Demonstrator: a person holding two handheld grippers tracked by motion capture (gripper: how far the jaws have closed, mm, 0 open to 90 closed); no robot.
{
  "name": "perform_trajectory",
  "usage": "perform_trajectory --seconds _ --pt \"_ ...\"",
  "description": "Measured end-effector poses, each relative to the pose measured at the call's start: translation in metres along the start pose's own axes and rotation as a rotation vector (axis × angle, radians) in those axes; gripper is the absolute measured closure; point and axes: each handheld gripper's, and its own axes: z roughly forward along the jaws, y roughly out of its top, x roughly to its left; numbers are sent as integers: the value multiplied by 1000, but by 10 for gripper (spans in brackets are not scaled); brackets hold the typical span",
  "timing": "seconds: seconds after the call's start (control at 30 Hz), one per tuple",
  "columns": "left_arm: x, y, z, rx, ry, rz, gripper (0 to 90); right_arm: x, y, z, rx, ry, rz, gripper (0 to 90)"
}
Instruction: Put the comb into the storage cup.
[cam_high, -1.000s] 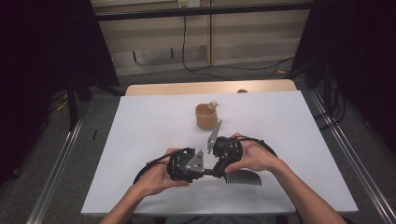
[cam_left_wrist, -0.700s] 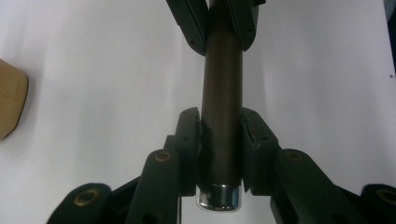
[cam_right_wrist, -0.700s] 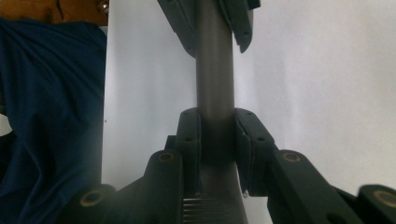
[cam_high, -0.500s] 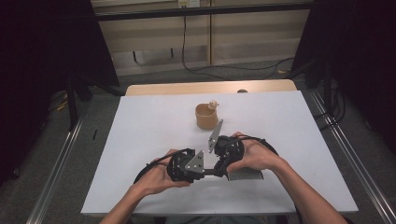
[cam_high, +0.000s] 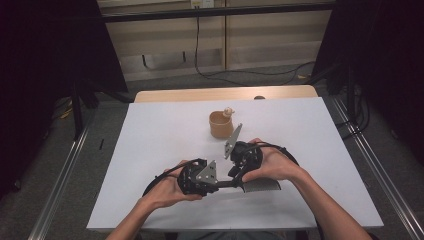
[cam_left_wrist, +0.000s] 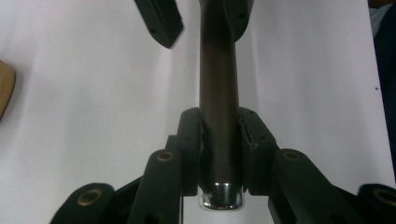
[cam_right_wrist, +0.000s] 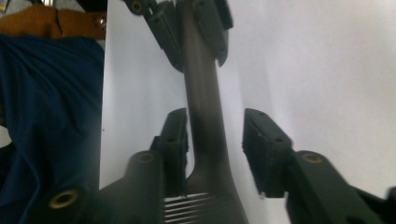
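The left gripper (cam_high: 220, 183) is clamped on the end of a slotted spatula's handle (cam_left_wrist: 218, 93), at the near middle of the white table (cam_high: 150, 150). The right gripper (cam_right_wrist: 215, 149) has just been opening: its jaws stand apart around the handle near the slotted blade (cam_high: 260, 187), one pad perhaps brushing it, the other clear. To hand over cleanly, the left grip should stay firm while the right backs straight off. One spatula, two grippers and, farther off, one tan cup (cam_high: 221, 125) are counted.
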Motion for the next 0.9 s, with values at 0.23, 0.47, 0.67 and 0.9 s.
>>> perform_trajectory --seconds 0.23,0.47,0.67,0.9 --pt "5 -3 -3 -24 0 -30 727 -1 -6 -12 -68 -49 30 355" --pt "9 -11 -5 -59 3 -69 727 1 -14 -28 -145 -99 57 278" --pt "14 -16 -12 -97 18 -103 727 -1 -27 -42 -224 -150 101 209" --pt "16 -21 -15 -131 20 -127 727 4 -41 -59 -311 -216 147 114"
